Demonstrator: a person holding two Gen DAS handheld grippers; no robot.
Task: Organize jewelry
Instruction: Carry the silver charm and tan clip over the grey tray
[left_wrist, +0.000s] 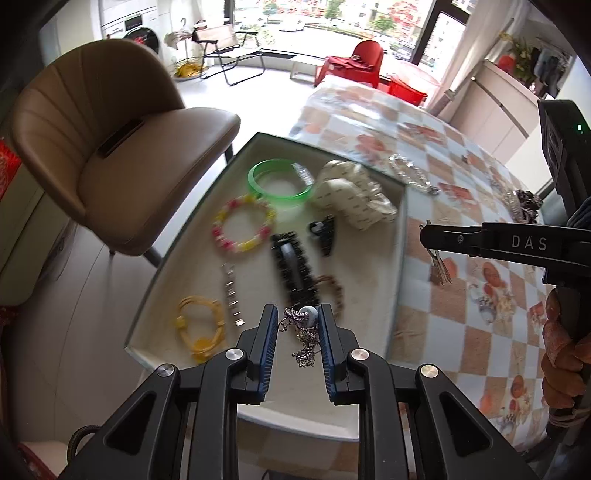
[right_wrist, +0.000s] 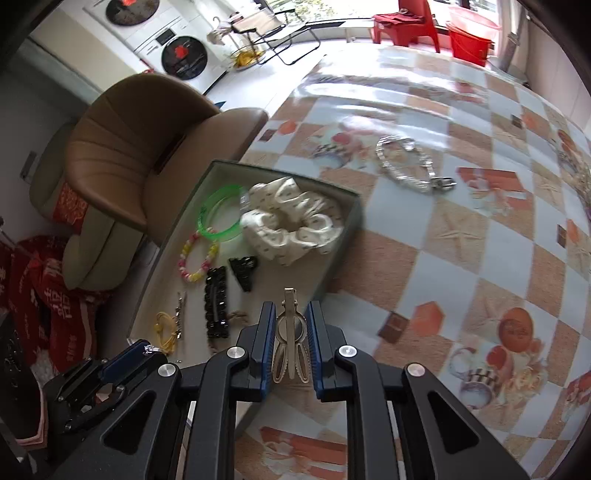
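Note:
My left gripper (left_wrist: 298, 314) hangs over the near end of the shallow tray (left_wrist: 369, 273), shut on a tangled silver necklace (left_wrist: 304, 343) with a grey-blue bead (left_wrist: 308, 315) caught between the pads. My right gripper (right_wrist: 291, 308) is shut on a silver metal hair clip (right_wrist: 290, 332) above the tray's near right corner (right_wrist: 341, 247). In the left wrist view the right gripper (left_wrist: 428, 232) reaches in from the right with the clip (left_wrist: 439, 269) dangling. In the right wrist view the left gripper (right_wrist: 142, 350) shows at lower left.
The tray holds a green bangle (left_wrist: 280, 182), a pink-yellow bead bracelet (left_wrist: 243, 225), a white scrunchie (left_wrist: 351, 195), black hair clips (left_wrist: 293, 266), a yellow hair tie (left_wrist: 199, 325). A silver watch band (right_wrist: 406, 166) and dark jewelry (left_wrist: 528, 201) lie on the checked tablecloth. A brown chair (left_wrist: 122, 147) stands beside the table.

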